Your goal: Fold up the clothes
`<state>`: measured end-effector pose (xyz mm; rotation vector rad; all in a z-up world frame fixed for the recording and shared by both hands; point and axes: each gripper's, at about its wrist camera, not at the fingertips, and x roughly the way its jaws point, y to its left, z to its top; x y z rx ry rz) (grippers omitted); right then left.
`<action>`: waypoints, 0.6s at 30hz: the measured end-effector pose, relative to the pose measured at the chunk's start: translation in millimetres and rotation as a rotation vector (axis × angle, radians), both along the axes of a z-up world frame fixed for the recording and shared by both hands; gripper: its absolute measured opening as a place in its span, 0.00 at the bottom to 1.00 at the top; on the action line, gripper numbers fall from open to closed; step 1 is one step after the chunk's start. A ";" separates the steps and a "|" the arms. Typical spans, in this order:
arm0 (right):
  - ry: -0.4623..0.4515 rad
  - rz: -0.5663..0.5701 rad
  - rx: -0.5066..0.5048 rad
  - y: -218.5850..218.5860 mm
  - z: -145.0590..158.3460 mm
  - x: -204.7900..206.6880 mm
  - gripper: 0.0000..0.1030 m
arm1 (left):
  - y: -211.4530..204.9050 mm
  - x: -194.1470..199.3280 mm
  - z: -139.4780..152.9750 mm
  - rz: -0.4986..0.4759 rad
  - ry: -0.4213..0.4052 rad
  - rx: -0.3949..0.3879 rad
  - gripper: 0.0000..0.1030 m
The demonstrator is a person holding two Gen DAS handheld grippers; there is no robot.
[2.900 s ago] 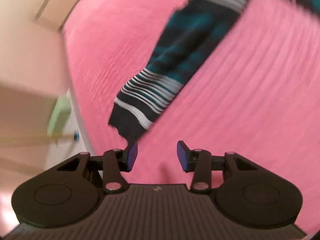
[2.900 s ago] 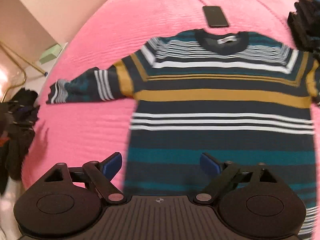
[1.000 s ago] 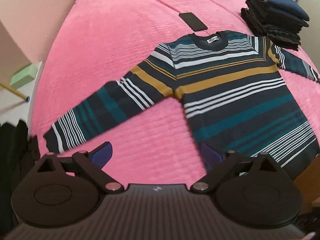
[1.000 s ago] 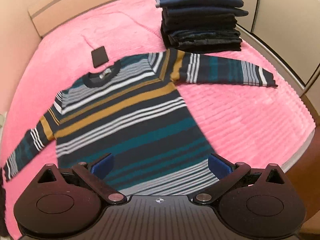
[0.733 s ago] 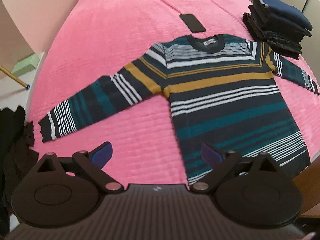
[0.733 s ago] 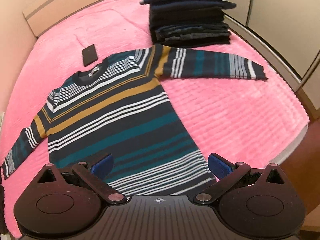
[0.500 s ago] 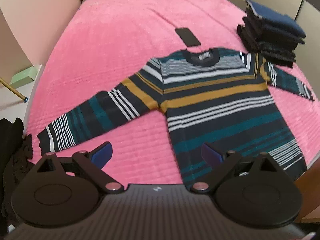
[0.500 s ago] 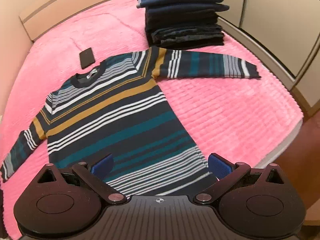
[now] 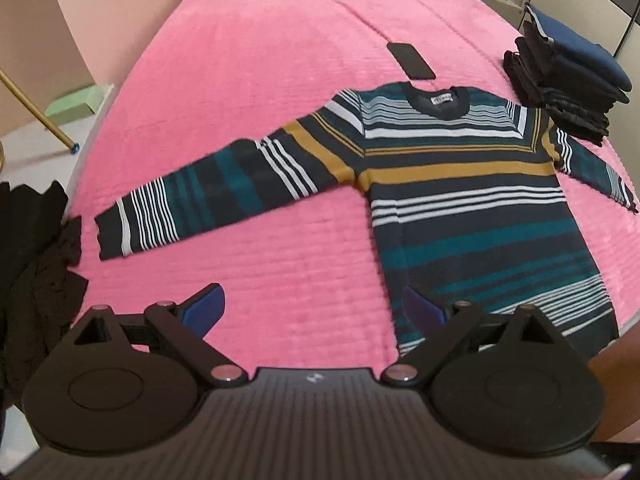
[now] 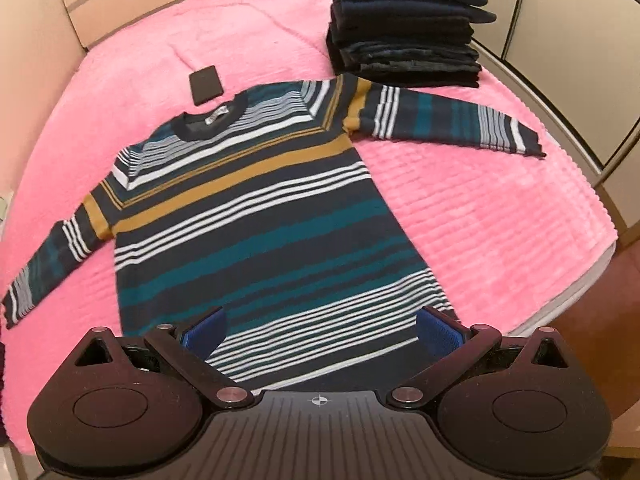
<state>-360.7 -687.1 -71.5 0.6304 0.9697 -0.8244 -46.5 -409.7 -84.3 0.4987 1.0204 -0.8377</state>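
Note:
A striped sweater (image 9: 460, 184) (image 10: 256, 216) in navy, teal, white and mustard lies flat, front up, on a pink bedspread (image 9: 260, 52) (image 10: 480, 200), with both sleeves spread sideways. My left gripper (image 9: 314, 306) hangs open above the near edge of the bed, between the left sleeve and the hem. Over the sweater's hem my right gripper (image 10: 320, 330) is open too. Neither holds anything.
A black phone (image 9: 411, 61) (image 10: 205, 85) lies just beyond the collar. A stack of folded dark clothes (image 9: 564, 84) (image 10: 404, 28) sits at the far right of the bed. Dark garments (image 9: 32, 280) are heaped off the bed's left edge. Cupboard doors (image 10: 576, 40) stand on the right.
Both grippers have drawn back and up from the sweater, so the whole garment now shows. The left gripper, narrow at the sleeve cuff earlier, is now wide open.

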 end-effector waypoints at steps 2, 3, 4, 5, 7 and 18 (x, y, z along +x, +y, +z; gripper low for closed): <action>0.001 0.011 -0.002 1.5 0.0 3.6 1.00 | 1.9 2.1 -0.3 0.007 0.002 0.013 0.91; 0.001 0.016 -0.003 2.3 0.0 5.3 1.00 | 2.5 2.7 -0.5 0.011 0.003 0.019 0.91; 0.002 0.021 -0.005 3.0 0.0 7.1 1.00 | 2.7 2.6 -0.7 0.010 0.003 0.026 0.91; 0.002 0.026 -0.006 3.7 -0.1 8.7 1.00 | 2.9 2.6 -0.9 0.010 0.002 0.033 0.91; 0.002 0.029 -0.005 4.4 -0.5 9.7 1.00 | 3.2 2.6 -1.4 0.008 0.001 0.047 0.91; 0.002 0.043 -0.003 8.1 -0.6 11.7 1.00 | 3.5 -4.2 -0.8 -0.048 -0.039 0.091 0.91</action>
